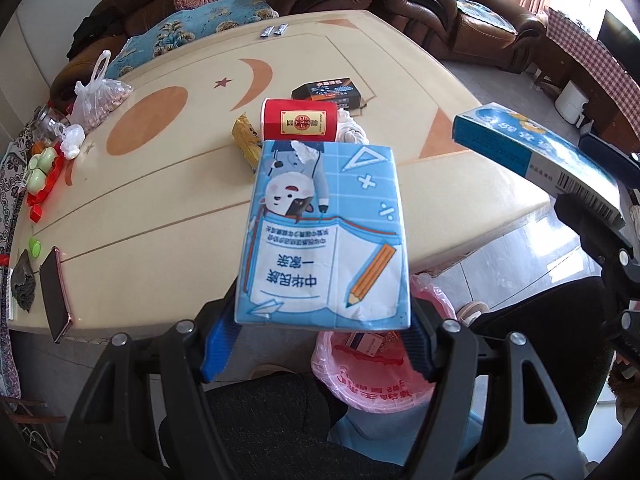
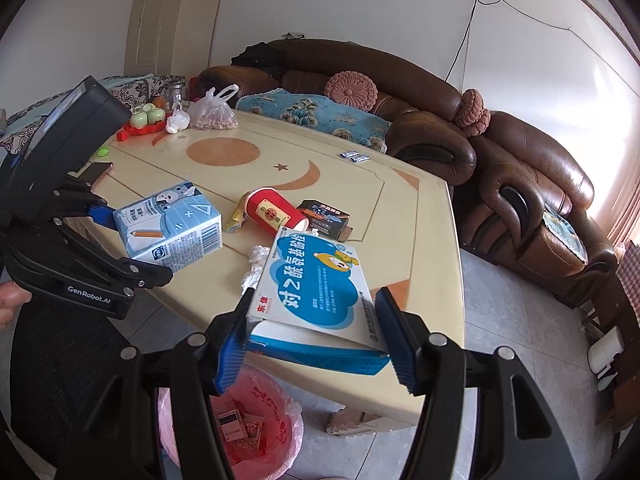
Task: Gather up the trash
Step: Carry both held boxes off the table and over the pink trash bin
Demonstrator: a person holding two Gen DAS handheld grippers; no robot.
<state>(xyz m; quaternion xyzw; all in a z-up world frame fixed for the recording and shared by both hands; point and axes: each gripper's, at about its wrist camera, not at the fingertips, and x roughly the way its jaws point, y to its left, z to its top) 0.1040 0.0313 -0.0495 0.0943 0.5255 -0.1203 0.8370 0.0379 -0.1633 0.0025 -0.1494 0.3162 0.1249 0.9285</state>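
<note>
Blue cartons fill both grippers: left gripper (image 1: 324, 344) clamps a milk carton (image 1: 326, 236), right gripper (image 2: 316, 344) a medicine box (image 2: 316, 292), seemingly poised above the pink-lined bin (image 2: 256, 432) for dropping.

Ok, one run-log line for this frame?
left gripper: shut on milk carton | right gripper: shut on medicine box | pink-lined bin: below both

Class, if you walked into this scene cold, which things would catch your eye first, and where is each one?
The left gripper holds a blue cartoon milk carton above the table edge, and the right gripper clamps a blue-and-white medicine box. Below both sits a pink-lined trash bin, and a red paper cup lies tipped on the cream table.
</note>
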